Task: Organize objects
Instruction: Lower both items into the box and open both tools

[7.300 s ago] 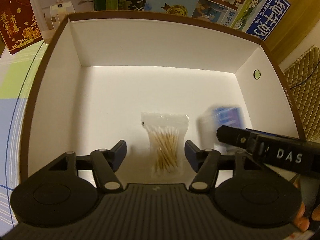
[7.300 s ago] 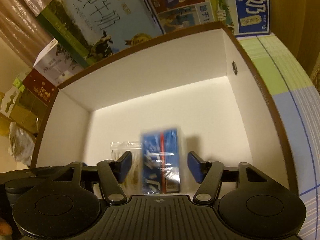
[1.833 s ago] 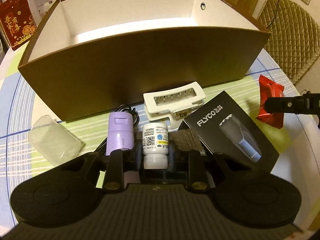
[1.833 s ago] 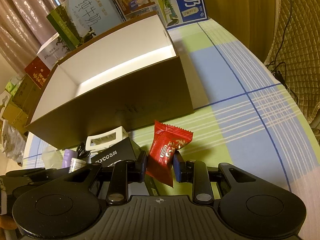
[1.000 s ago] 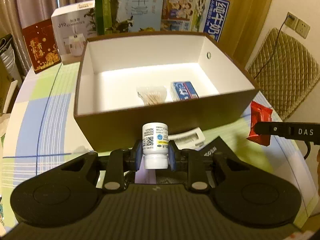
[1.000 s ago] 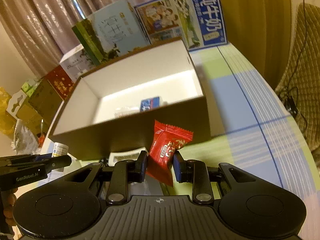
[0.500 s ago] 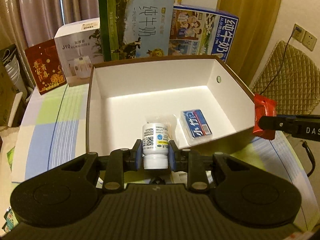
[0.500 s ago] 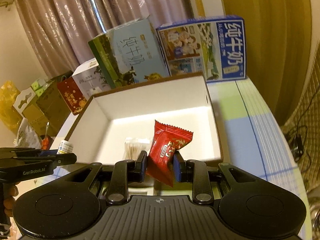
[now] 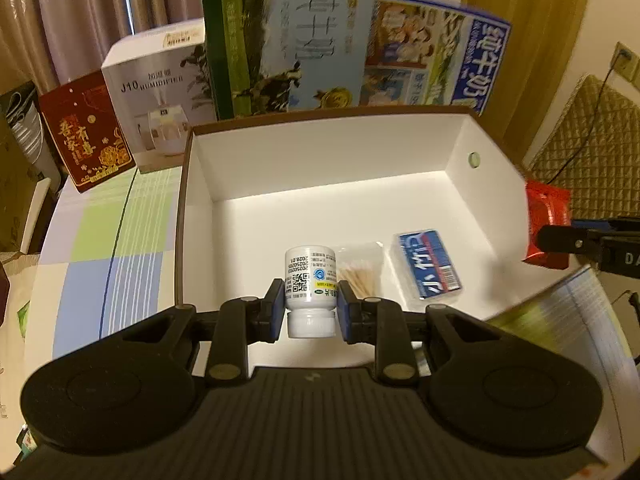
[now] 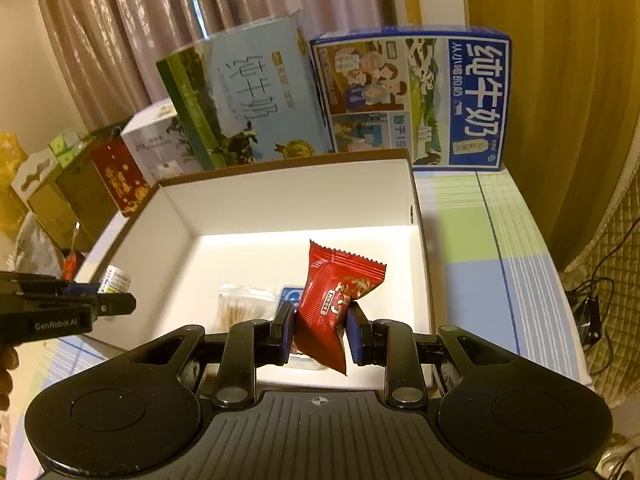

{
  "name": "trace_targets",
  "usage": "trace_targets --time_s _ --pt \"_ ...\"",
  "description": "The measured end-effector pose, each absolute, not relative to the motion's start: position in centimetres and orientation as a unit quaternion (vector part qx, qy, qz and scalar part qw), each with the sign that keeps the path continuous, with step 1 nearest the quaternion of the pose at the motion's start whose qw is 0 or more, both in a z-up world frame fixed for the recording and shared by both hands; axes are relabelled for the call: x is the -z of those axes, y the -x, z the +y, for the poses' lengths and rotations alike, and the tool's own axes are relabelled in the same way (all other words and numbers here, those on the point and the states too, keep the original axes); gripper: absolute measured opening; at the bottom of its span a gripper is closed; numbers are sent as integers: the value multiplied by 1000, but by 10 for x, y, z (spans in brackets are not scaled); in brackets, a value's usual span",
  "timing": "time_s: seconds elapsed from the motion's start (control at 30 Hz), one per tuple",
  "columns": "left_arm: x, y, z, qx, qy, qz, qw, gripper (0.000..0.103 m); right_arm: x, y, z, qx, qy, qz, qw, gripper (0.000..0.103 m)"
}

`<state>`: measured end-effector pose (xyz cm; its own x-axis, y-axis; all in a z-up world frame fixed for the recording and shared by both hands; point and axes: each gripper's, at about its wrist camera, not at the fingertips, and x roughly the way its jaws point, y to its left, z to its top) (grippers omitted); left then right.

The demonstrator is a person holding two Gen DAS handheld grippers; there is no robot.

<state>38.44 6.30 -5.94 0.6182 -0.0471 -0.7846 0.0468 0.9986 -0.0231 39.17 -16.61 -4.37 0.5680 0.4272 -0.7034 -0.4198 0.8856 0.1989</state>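
Above the open box (image 9: 188, 216), the left gripper (image 9: 310, 312) pinches a QR-labelled white bottle (image 9: 310, 280), cap toward the camera; the right gripper (image 10: 320, 334) clamps a red snack packet (image 10: 334, 300).

bottle (image 9: 310, 280): white, printed label with a QR code, cap toward the camera, clamped between the left claw's (image 9: 310, 312) pads over the box.
packet (image 10: 334, 304): red, crimped edges, gold print, pinched upright in the right claw (image 10: 320, 334) above the box.
box (image 9: 320, 152): brown outside, white inside, open, lay ahead of and below both claws.
swabs (image 9: 358, 274): clear bag on the box floor, just right of the bottle.
blue pack (image 9: 428, 264): flat on the floor, right of the swabs.
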Motion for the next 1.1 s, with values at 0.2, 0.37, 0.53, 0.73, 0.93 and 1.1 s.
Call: trace_targets --time_s 0.2,0.37,0.53,0.73,0.93,1.1 --pt "81 -411 69 24 13 477 878 22 55 -411 -158 -239 17 417 877 25" --pt "98 -423 69 24 14 505 862 22 65 -421 -149 -248 41 444 860 25" --pt "115 -437 68 21 11 537 843 22 76 -430 -140 -253 73 467 844 25" --pt "127 -447 69 20 10 563 826 22 84 -438 -134 -259 103 491 825 25" --pt "130 -448 71 24 12 570 821 24 92 -446 -131 -258 116 507 814 25" --pt "128 -446 72 24 7 566 824 31 96 -451 -129 -259 119 517 807 25"
